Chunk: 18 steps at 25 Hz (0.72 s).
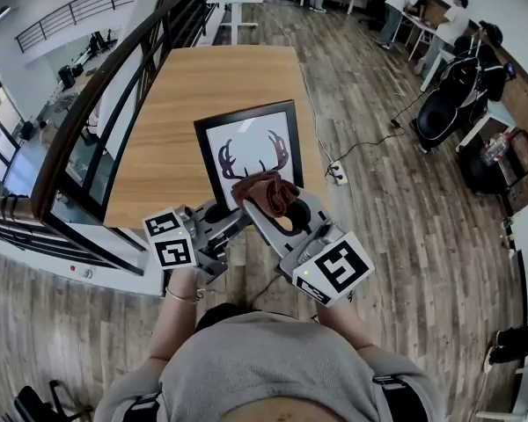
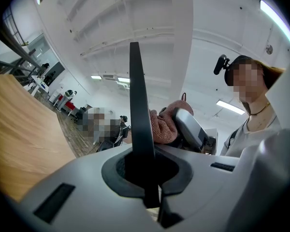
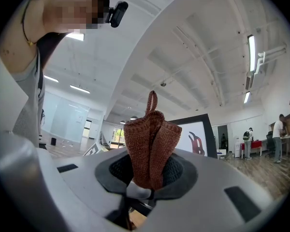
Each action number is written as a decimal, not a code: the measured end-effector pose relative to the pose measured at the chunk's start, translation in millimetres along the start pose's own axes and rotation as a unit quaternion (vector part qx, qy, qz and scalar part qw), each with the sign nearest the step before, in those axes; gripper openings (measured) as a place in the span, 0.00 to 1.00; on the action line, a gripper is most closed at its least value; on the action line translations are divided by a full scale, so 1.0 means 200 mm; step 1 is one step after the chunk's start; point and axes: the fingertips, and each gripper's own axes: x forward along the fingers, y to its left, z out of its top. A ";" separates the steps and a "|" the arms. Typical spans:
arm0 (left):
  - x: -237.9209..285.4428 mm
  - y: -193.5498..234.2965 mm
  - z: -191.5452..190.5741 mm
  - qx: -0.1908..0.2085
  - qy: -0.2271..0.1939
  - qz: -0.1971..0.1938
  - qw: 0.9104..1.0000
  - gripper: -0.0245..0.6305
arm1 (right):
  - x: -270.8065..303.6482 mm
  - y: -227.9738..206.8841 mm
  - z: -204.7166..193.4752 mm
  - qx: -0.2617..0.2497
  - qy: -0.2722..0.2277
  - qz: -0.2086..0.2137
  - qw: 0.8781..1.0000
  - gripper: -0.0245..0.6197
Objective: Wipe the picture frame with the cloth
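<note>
- Right gripper [image 3: 144,186]: clenched on a bunched brown cloth [image 3: 151,141], its free end presented to the glass low on the print, likely for wiping.
- Left gripper [image 2: 146,180]: clamped on the picture frame [image 1: 246,143] at its lower edge, bracing it face-up.
- Behind: wooden table [image 1: 185,95], the frame at its near end.

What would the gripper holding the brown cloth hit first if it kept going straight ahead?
Most likely the picture frame, cloth first; the right gripper points at its lower glass, though the gap is unclear.
</note>
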 end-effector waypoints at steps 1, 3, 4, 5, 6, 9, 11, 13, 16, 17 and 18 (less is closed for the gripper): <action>0.00 0.00 0.00 0.000 0.000 0.001 1.000 0.07 | 0.00 0.00 0.00 0.000 0.002 0.001 1.000 0.19; 0.00 0.00 0.00 0.001 0.002 0.003 1.000 0.07 | 0.00 0.01 -0.01 0.003 0.004 0.002 1.000 0.19; 0.00 0.00 0.00 0.003 0.003 0.003 1.000 0.07 | -0.01 0.01 -0.01 0.004 0.004 0.003 1.000 0.19; 0.00 0.00 0.00 0.003 0.004 0.003 1.000 0.07 | -0.01 0.00 -0.01 0.006 0.005 0.005 1.000 0.19; 0.00 0.00 0.00 0.004 0.004 0.002 1.000 0.07 | -0.01 0.00 -0.01 0.008 0.006 0.007 1.000 0.19; -0.01 0.01 0.00 0.003 0.002 0.001 1.000 0.06 | 0.00 0.00 -0.02 0.010 0.010 0.011 1.000 0.19; -0.01 0.01 0.01 0.004 0.003 0.000 1.000 0.07 | 0.00 0.01 -0.01 0.011 0.011 0.012 1.000 0.19; -0.01 0.00 0.01 0.007 0.004 -0.001 1.000 0.06 | -0.01 0.01 0.00 0.012 0.010 0.011 1.000 0.19; 0.00 -0.01 0.02 0.010 0.005 -0.003 1.000 0.06 | -0.03 0.01 0.00 0.016 0.013 0.013 1.000 0.19; 0.00 -0.02 0.02 0.009 0.004 -0.004 1.000 0.06 | -0.03 0.01 0.01 0.018 0.013 0.014 1.000 0.19; 0.00 -0.02 0.03 0.008 0.002 -0.006 1.000 0.06 | -0.04 0.02 0.01 0.020 0.012 0.016 1.000 0.19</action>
